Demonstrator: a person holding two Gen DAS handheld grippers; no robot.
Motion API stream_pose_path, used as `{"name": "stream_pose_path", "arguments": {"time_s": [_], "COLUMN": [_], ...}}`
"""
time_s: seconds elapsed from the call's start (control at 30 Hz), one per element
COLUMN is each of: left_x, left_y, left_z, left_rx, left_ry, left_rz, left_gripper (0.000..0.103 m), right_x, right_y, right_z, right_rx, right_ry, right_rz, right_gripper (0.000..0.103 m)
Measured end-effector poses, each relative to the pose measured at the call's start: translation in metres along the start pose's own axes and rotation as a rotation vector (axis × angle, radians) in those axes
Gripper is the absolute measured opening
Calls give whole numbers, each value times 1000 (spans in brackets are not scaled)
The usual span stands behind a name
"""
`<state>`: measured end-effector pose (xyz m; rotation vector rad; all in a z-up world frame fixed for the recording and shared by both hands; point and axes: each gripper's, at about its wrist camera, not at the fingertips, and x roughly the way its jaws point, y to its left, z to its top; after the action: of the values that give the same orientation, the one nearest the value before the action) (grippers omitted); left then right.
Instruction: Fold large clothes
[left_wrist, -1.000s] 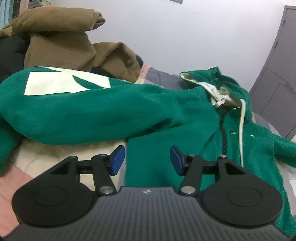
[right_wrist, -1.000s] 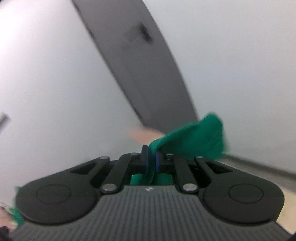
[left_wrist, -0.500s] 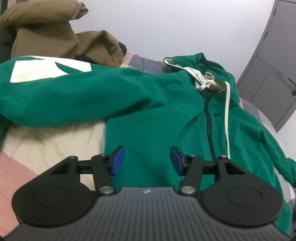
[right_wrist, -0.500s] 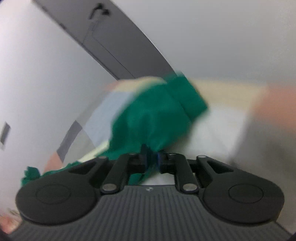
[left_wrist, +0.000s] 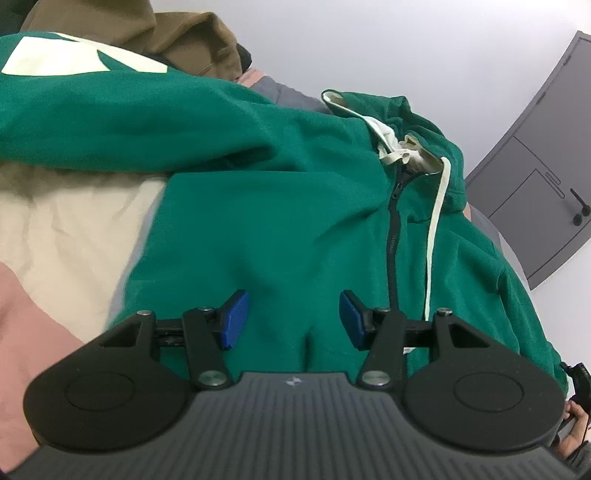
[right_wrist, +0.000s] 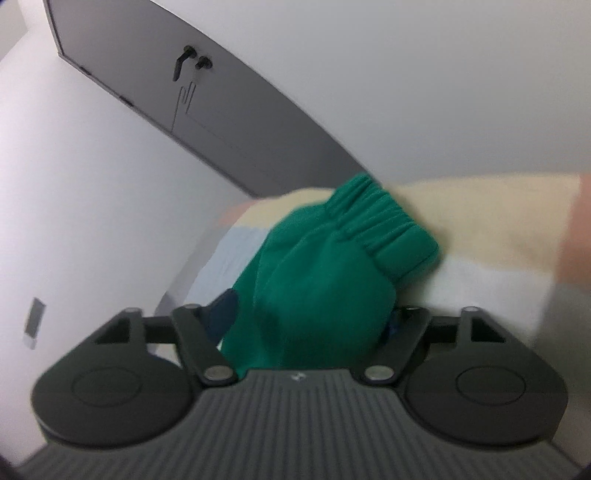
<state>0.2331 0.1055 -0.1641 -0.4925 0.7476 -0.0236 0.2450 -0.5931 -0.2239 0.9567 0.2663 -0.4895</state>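
Left gripper (left_wrist: 291, 319): spread, blue pads (left_wrist: 233, 320) apart with nothing between them, hovering over the front panel of the green zip hoodie (left_wrist: 266, 206). Hoodie laid face up on a patchwork bedspread (left_wrist: 66, 229) of cream, pink and grey panels. Dark zipper (left_wrist: 392, 236) running up the chest to the neck opening, with a cream drawstring (left_wrist: 434, 236) trailing just beside it. Hood (left_wrist: 413, 122) at the far end, its cream lining showing. One sleeve (left_wrist: 110, 122) folded across the upper chest, bearing a cream graphic patch (left_wrist: 74, 61). Brown garment (left_wrist: 188, 40) heaped behind that sleeve. Grey door (left_wrist: 546, 166) with a dark handle at the right, against a white wall. Part of a person's hand (left_wrist: 574, 439) on a dark object at the lower right edge.

Right gripper (right_wrist: 306, 321): jaws just opened, now parted, with the other sleeve (right_wrist: 317, 295) of the hoodie lying loosely between them, no longer pinched. Ribbed cuff (right_wrist: 384, 229) extending past the fingertips onto the bedspread. Right pad mostly hidden by the fabric. View motion-blurred. Grey door and handle visible at the upper left.
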Motion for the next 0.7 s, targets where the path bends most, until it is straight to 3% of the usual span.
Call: {"name": "stream_pose_path", "arguments": {"time_s": [0.1,0.17,0.4,0.5,0.7], "left_x": [2,5,23,40,46], "left_y": [-10,-18,-35,-35,-37], "left_z": [-3,-7,-14,-16,-10], "left_rx": [45,88,155,169,196], "left_ry": [-27,-55,-41,11,35], "left_rz": [15,36,95,141,153], "left_gripper": [60,60,60,60,60], "right_x": [17,27,61,69,37], "right_y": [-4,-5,14,25,85], "right_z": [19,31,63,66,69], "right_rx": [-20,-10,-176,-204,-381], "right_ry": [-14,-37,-116,-129,-202], "right_rz": [-74,-61,-148,-173,-106], "right_gripper": [22,16,14,14,13]}}
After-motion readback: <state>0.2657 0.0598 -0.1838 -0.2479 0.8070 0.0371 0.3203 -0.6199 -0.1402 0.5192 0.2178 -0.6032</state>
